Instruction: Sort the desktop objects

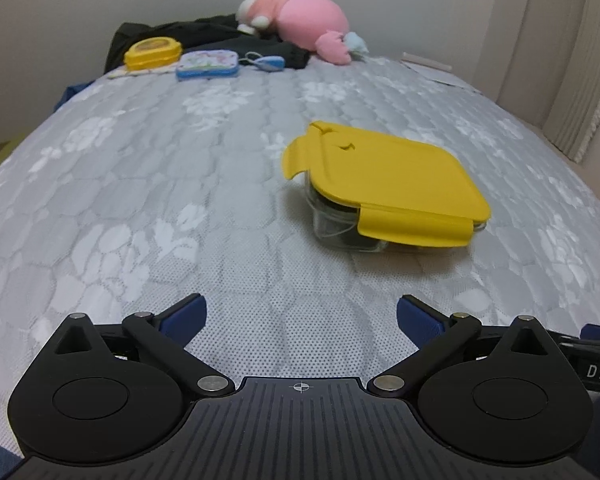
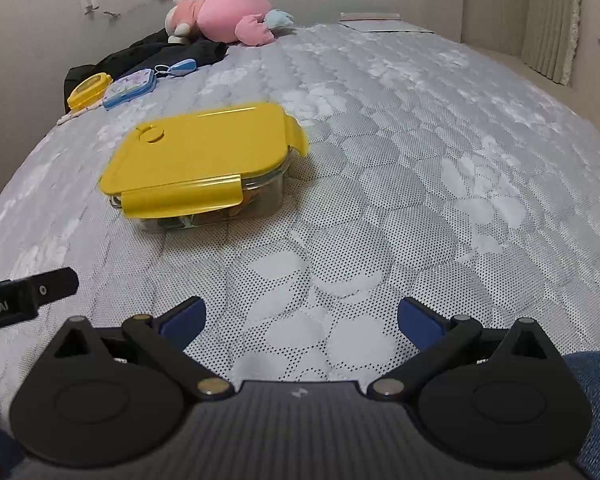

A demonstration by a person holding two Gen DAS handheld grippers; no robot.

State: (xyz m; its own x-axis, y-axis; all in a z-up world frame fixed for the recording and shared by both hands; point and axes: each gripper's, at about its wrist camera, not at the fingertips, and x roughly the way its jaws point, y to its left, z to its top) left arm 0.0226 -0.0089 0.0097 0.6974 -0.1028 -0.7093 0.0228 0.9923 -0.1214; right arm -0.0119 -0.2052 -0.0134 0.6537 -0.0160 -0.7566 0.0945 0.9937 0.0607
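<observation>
The glass container (image 1: 352, 220) with its yellow lid (image 1: 392, 172) sits on the bed (image 1: 180, 200), toward the near edge and well short of the far end; the lid is on, the front latch flap folded down and a side flap sticking out. Dark contents show through the glass, too unclear to name. Both tools hang over the near edge with nothing in them — the left tool (image 1: 300, 316) with its blue pads spread wide, the right tool (image 2: 300, 316) likewise spread. Neither touches the container. This looks like the approach step, before any grasp. The next move probably calls for steadying the container and working a latch flap, or gripping it by the rim. At the bed's far left corner lie a small yellow box (image 1: 153, 53), a blue patterned tin (image 1: 207, 63) and a pink plush toy (image 1: 300, 20) on dark clothing (image 1: 188, 34).
</observation>
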